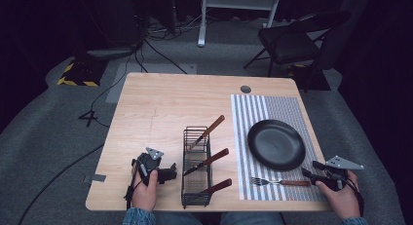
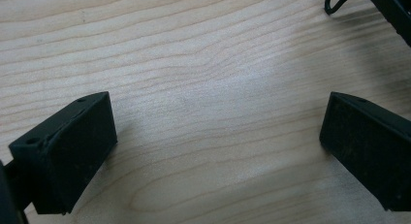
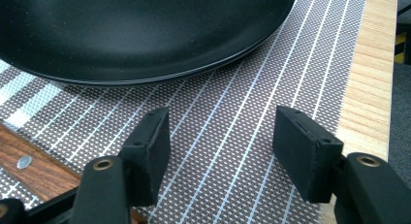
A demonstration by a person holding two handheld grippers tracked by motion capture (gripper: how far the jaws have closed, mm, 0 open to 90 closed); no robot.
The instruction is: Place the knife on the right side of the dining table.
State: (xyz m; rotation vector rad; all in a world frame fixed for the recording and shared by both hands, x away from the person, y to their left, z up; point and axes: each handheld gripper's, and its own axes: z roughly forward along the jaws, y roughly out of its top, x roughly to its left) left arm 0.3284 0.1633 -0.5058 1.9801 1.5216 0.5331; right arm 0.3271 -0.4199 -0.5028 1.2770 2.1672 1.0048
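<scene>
A black plate [image 1: 275, 143] rests on a striped grey placemat [image 1: 253, 108] at the table's right. Below it lies a fork [image 1: 280, 182] with a wooden handle [image 3: 34, 168]. A black wire caddy [image 1: 196, 167] in the middle holds three wooden-handled utensils [image 1: 210, 160]. My right gripper [image 1: 311, 172] is open just right of the fork's handle end, empty, its jaws over the placemat [image 3: 232, 122] near the plate's rim [image 3: 160, 71]. My left gripper [image 1: 168, 172] rests low over the bare wood left of the caddy, open and empty [image 2: 218, 136].
The wooden table [image 1: 160, 103] has a round cable hole [image 1: 246, 89] at the back. Behind it stand a folding chair [image 1: 297, 37] and a white frame [image 1: 238, 6]; cables run over the grey floor. The table's right edge [image 3: 375, 64] is close to my right gripper.
</scene>
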